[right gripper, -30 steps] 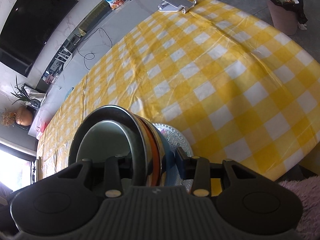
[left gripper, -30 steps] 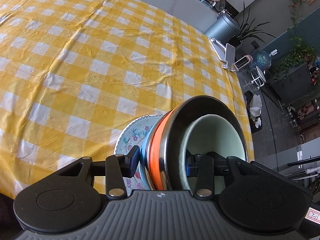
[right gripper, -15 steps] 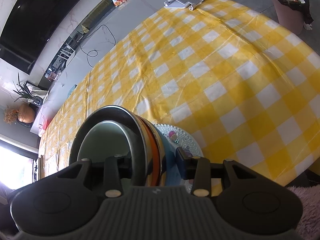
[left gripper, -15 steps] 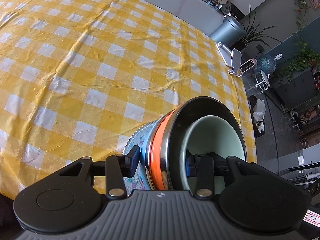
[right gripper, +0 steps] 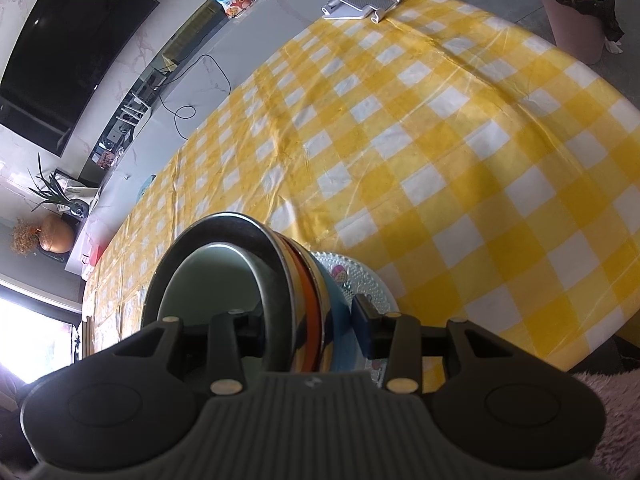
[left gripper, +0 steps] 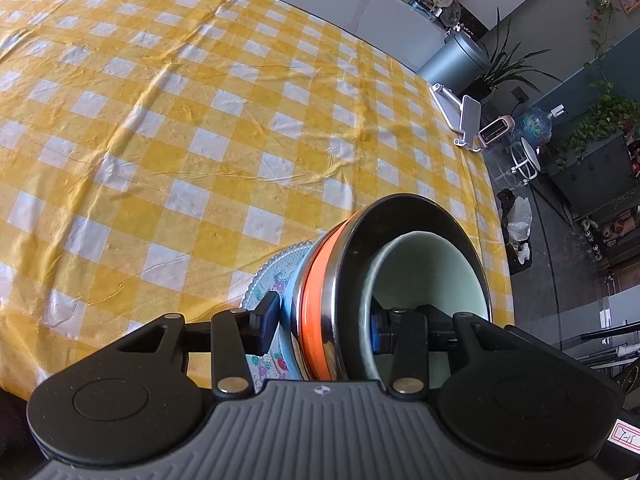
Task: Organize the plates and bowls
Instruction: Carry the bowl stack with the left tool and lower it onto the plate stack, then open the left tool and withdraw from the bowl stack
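One nested stack is clamped from both sides. It has a floral plate [left gripper: 266, 280] [right gripper: 360, 276], a blue dish [left gripper: 290, 308] [right gripper: 336, 300], a steel bowl with an orange band [left gripper: 316, 280] [right gripper: 304, 280] and a pale green bowl [left gripper: 432, 272] [right gripper: 212, 280] inside. My left gripper [left gripper: 322, 326] is shut on the stack, one finger against the floral plate and the other inside the green bowl. My right gripper [right gripper: 306, 324] grips the opposite rim the same way. The stack shows edge-on over the yellow checked tablecloth [left gripper: 200, 120] [right gripper: 440, 140]. Whether it touches the cloth is hidden.
A white phone stand [left gripper: 460, 116] [right gripper: 356, 0] sits at the table's far corner. Beyond the table edge stand a grey bin [left gripper: 456, 60], a pink waste bin [right gripper: 576, 20], plants and a counter under a wall screen [right gripper: 68, 48].
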### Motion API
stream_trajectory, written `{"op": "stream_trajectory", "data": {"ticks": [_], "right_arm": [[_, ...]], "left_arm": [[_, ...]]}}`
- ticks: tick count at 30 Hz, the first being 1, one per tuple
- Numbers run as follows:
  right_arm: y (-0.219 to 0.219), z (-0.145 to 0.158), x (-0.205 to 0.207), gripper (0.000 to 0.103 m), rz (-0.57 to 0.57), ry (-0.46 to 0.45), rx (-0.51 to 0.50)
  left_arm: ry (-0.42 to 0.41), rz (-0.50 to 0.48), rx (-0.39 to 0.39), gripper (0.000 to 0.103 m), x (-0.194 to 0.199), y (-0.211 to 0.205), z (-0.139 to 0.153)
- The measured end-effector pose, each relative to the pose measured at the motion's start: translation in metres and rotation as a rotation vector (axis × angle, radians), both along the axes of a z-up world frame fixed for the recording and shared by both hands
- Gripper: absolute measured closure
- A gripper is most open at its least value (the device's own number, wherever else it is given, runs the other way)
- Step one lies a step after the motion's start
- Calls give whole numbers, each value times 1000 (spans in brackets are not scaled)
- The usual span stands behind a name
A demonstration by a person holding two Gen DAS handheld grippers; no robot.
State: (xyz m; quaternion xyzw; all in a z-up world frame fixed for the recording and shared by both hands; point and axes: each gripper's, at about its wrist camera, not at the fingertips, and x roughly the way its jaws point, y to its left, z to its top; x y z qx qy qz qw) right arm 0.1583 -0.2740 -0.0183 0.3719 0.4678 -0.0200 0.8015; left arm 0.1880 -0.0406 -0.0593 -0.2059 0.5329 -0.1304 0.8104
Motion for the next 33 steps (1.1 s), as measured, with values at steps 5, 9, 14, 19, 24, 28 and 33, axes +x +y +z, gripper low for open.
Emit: {"op": "stream_trajectory", "data": {"ticks": [5, 9, 14, 19, 24, 28, 33], "right_arm": [[-1, -1, -1, 54, -4, -12, 31], [0, 5, -3, 49, -3, -40, 18], [0, 15, -9, 41, -17, -64, -35], [5, 36, -21, 38, -7, -115, -86], [20, 75, -46, 38, 34, -229, -227], [33, 101, -75, 38, 70, -321, -340], [47, 121, -114, 38, 106, -400, -443]], "left_arm": [[-1, -9, -8, 55, 1, 1, 0], [-1, -14, -26, 54, 1, 4, 0], [-64, -27, -17, 46, -7, 6, 17], [-193, -59, 22, 43, -25, 9, 50], [-375, -106, 115, 43, -57, 10, 81], [-528, -138, 190, 43, -91, 13, 103], [-656, -176, 276, 38, -130, 19, 122]]}}
